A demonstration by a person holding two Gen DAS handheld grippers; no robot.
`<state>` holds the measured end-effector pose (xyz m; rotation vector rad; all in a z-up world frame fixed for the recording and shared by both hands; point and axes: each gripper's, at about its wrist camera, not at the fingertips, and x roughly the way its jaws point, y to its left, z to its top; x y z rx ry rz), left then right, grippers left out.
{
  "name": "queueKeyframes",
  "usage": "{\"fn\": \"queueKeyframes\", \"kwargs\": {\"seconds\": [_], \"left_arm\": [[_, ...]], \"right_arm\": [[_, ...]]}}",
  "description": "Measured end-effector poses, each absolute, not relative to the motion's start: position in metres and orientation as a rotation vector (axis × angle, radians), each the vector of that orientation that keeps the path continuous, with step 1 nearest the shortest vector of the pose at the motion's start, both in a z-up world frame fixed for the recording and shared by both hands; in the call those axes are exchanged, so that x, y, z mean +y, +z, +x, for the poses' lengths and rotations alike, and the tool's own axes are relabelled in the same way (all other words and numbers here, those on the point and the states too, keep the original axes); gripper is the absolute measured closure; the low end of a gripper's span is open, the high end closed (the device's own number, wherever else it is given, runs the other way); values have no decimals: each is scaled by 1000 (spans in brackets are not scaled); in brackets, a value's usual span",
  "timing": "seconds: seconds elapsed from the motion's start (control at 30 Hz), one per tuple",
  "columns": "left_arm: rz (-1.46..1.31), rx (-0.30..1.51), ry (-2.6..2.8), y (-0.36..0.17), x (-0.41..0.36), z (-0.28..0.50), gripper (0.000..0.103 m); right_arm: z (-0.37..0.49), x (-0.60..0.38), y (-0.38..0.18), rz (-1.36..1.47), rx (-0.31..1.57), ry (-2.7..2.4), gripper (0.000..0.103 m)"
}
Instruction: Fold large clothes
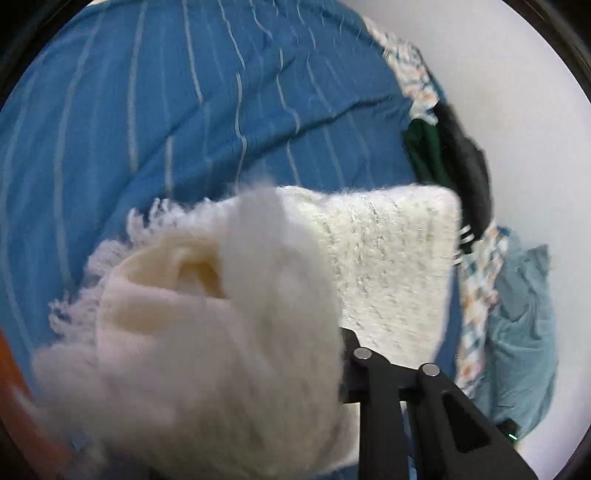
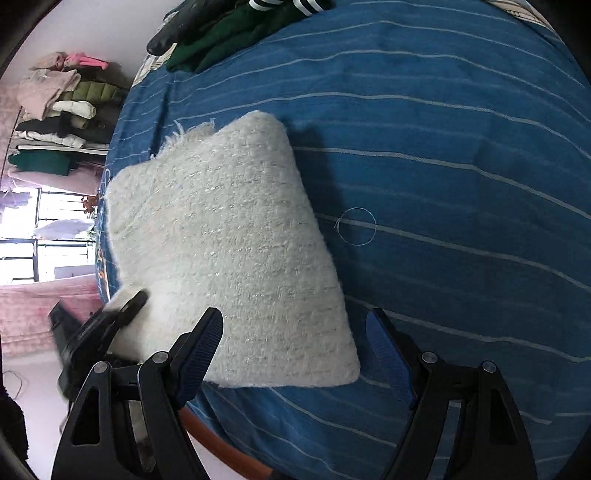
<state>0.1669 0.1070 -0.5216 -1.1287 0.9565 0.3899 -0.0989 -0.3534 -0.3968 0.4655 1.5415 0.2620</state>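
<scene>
A cream knitted fringed garment (image 2: 229,251) lies folded into a rectangle on the blue striped bedcover (image 2: 443,155). My right gripper (image 2: 295,350) is open, its blue-padded fingers (image 2: 201,354) spread over the garment's near edge, holding nothing. My left gripper (image 2: 122,310) is at the garment's left near corner, shut on a bunched fold of it. In the left wrist view that cream fold (image 1: 207,332) fills the foreground and hides the fingertips; the flat part of the garment (image 1: 388,258) lies beyond.
Dark green and black clothes (image 2: 229,33) lie at the bed's far end, also in the left wrist view (image 1: 450,155). A teal cloth (image 1: 524,332) hangs off the bed's side. A shelf of stacked clothes (image 2: 62,110) and a window (image 2: 44,236) are at the left.
</scene>
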Motion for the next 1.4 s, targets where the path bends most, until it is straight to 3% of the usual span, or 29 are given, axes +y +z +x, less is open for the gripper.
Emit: {"fn": "queueKeyframes", "kwargs": {"seconds": [0.17, 0.3, 0.33, 0.43, 0.47, 0.5, 0.57, 0.6, 0.7, 0.77, 0.8, 0.87, 1.03, 1.23, 1.3, 1.33, 1.37, 1.4], "left_arm": [[-1108, 964, 478, -503, 95, 124, 85], [-1169, 1020, 530, -545, 102, 97, 84], [-1173, 1036, 531, -556, 106, 96, 82], [-1182, 1063, 493, -563, 115, 99, 76], [-1180, 1072, 470, -560, 118, 100, 72], [-1171, 1073, 453, -555, 118, 100, 70], [-1113, 1086, 441, -539, 119, 97, 50], [-1069, 1097, 445, -529, 119, 92, 45], [-941, 1139, 473, -503, 118, 79, 42], [-829, 1177, 492, -488, 118, 76, 23], [-757, 1188, 499, -478, 119, 80, 21], [-654, 1178, 491, -468, 124, 92, 21], [-562, 1135, 370, -477, 146, 163, 21], [-584, 1247, 151, -543, 141, 253, 21], [-551, 1254, 125, -553, 131, 262, 23], [-526, 1229, 128, -550, 127, 267, 35], [-513, 1200, 112, -545, 124, 267, 78], [-486, 1193, 130, -537, 122, 268, 85]], "right_arm": [[-85, -339, -386, 428, 1521, 343, 22], [-71, -310, -376, 392, 1505, 448, 26], [-65, -298, -376, 379, 1500, 487, 34], [-53, -268, -383, 282, 1499, 540, 72], [-45, -255, -393, 205, 1499, 504, 75], [-40, -250, -400, 176, 1513, 484, 75], [-23, -239, -425, 145, 1556, 431, 75], [-15, -234, -433, 128, 1565, 425, 75], [3, -231, -431, 131, 1626, 436, 74], [6, -241, -421, 175, 1649, 455, 70], [6, -250, -413, 202, 1641, 464, 65], [3, -266, -400, 224, 1614, 454, 41], [-15, -304, -396, 286, 1609, 440, 40], [-39, -333, -420, 332, 1624, 374, 40], [-45, -340, -428, 357, 1630, 363, 40], [-47, -343, -432, 369, 1634, 359, 40], [-48, -346, -435, 377, 1638, 356, 40], [-49, -348, -437, 379, 1641, 349, 40]]}}
